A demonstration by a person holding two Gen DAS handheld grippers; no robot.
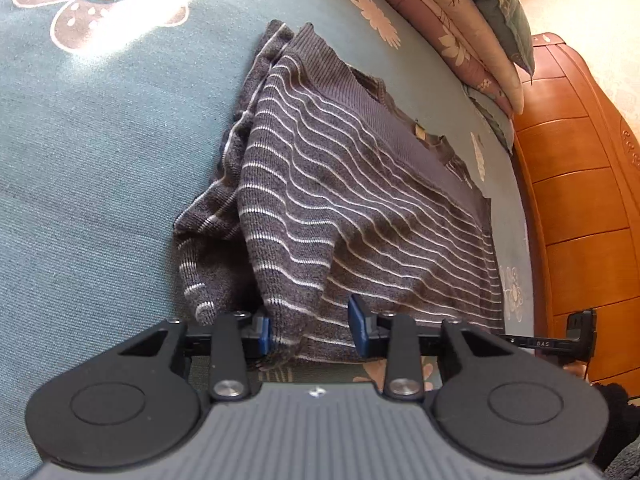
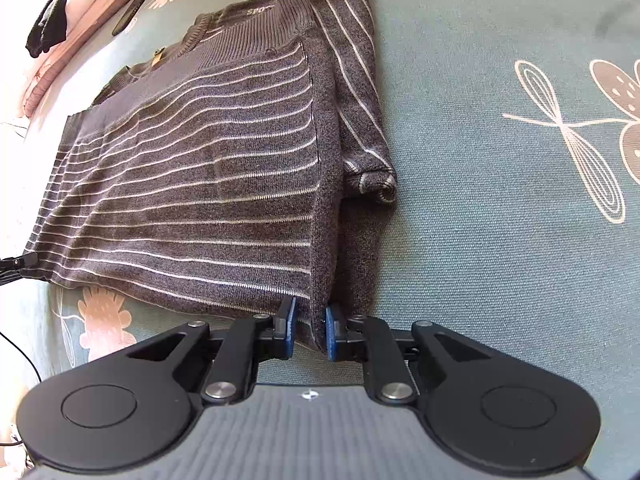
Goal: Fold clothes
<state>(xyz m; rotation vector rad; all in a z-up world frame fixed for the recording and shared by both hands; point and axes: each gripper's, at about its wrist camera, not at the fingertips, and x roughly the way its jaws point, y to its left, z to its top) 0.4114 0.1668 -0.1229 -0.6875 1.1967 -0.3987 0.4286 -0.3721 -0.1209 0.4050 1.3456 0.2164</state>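
Two grippers at the bottom of their frames each have their jaws around the near edge of one grey striped sweater (image 1: 360, 200): the left gripper (image 1: 314, 330) half-wide, the right gripper (image 2: 310, 330) narrow, both gripping knit folds. The sweater lies folded mid-frame on one teal flowered bed (image 1: 100, 160). Beyond, upper right in the left view, lie two stacked quilts (image 1: 460, 20) and one wooden headboard (image 1: 580, 180).

The right gripper (image 2: 310, 330) had its blue pads on either side of the folded edge of a grey striped sweater (image 2: 192, 184), apparently pinching it. The sweater lay on a teal flowered bedspread (image 2: 500, 160), one sleeve (image 2: 360, 92) tucked along its right side.
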